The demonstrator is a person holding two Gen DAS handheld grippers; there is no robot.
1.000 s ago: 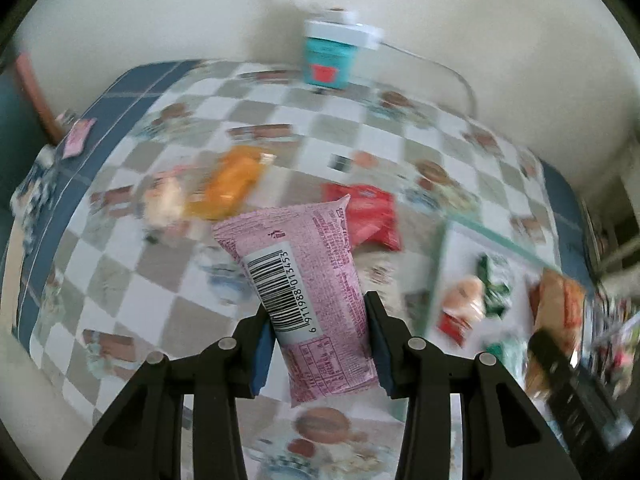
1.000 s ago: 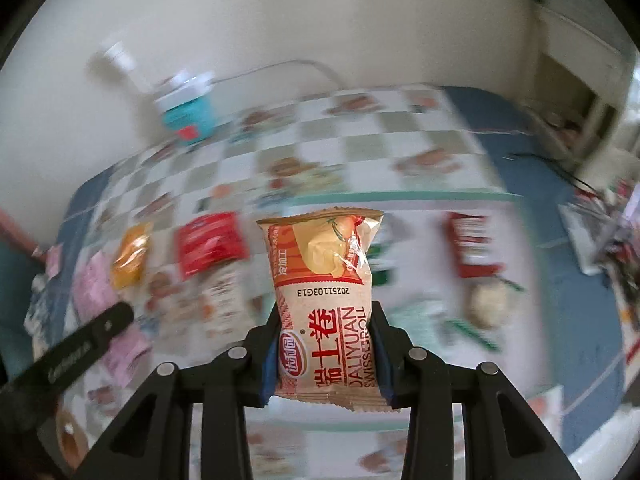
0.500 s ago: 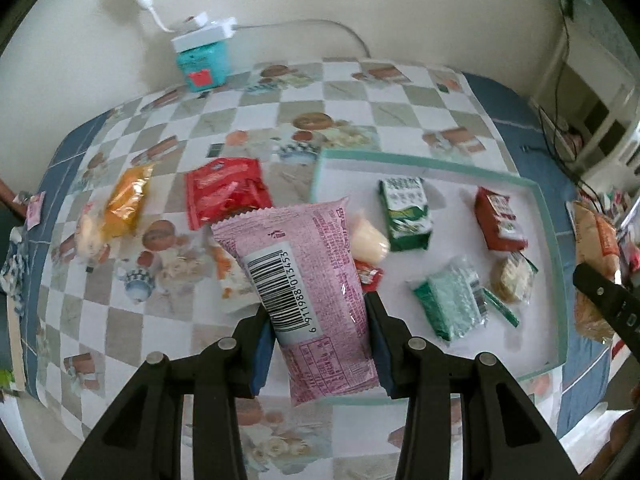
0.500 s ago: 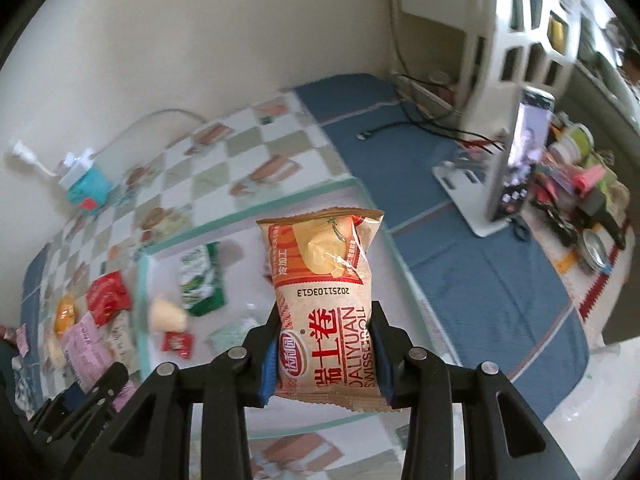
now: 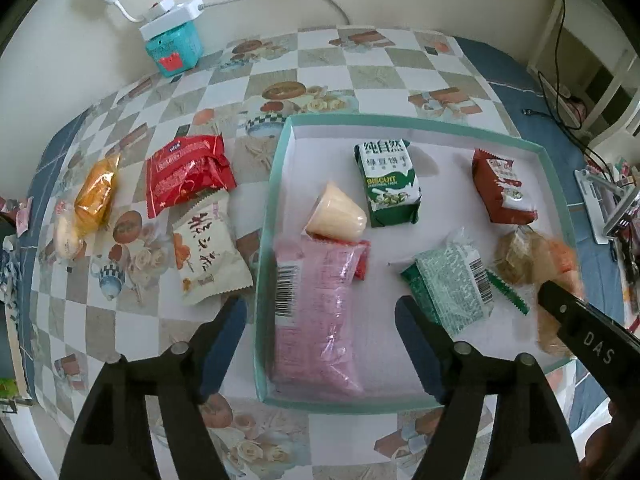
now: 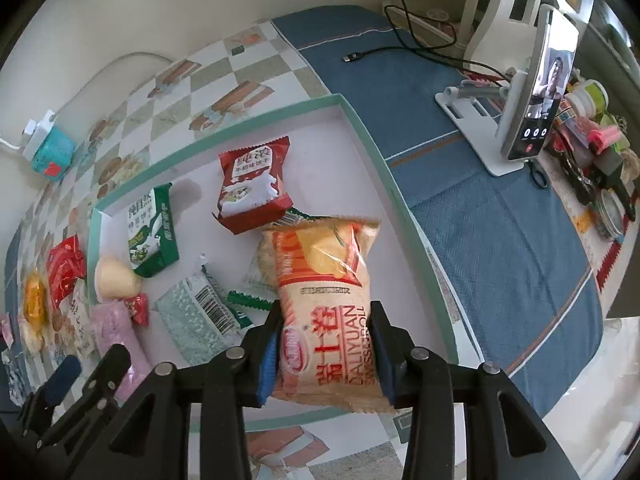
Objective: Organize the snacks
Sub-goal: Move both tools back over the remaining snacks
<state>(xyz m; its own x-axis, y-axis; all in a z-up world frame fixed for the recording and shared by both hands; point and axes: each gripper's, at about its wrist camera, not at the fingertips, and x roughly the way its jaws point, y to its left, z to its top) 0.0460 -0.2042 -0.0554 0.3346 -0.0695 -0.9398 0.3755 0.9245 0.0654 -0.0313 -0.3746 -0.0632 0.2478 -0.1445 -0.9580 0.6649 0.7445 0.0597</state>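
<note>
A teal-rimmed white tray (image 5: 276, 168) (image 6: 360, 128) lies on the checkered tablecloth and holds several snacks. My left gripper (image 5: 320, 320) is open above the tray's near left corner, and the pink snack pack (image 5: 316, 312) lies in the tray between its fingers. My right gripper (image 6: 326, 344) is shut on an orange swiss roll pack (image 6: 326, 312), held low over the tray's near right part; it also shows blurred in the left wrist view (image 5: 556, 276). A red pack (image 5: 186, 172), a white pack (image 5: 208, 256) and an orange pack (image 5: 96, 196) lie on the cloth left of the tray.
A teal box with a white power strip (image 5: 172, 44) stands at the back by the wall. A phone on a white stand (image 6: 532, 92) and a cluttered edge (image 6: 600, 160) are right of the tray on the blue cloth. A cable (image 6: 404, 44) lies there.
My left gripper has opened and let go of the pink pack, which now lies in the tray. My right gripper has lowered the swiss roll pack toward the tray.
</note>
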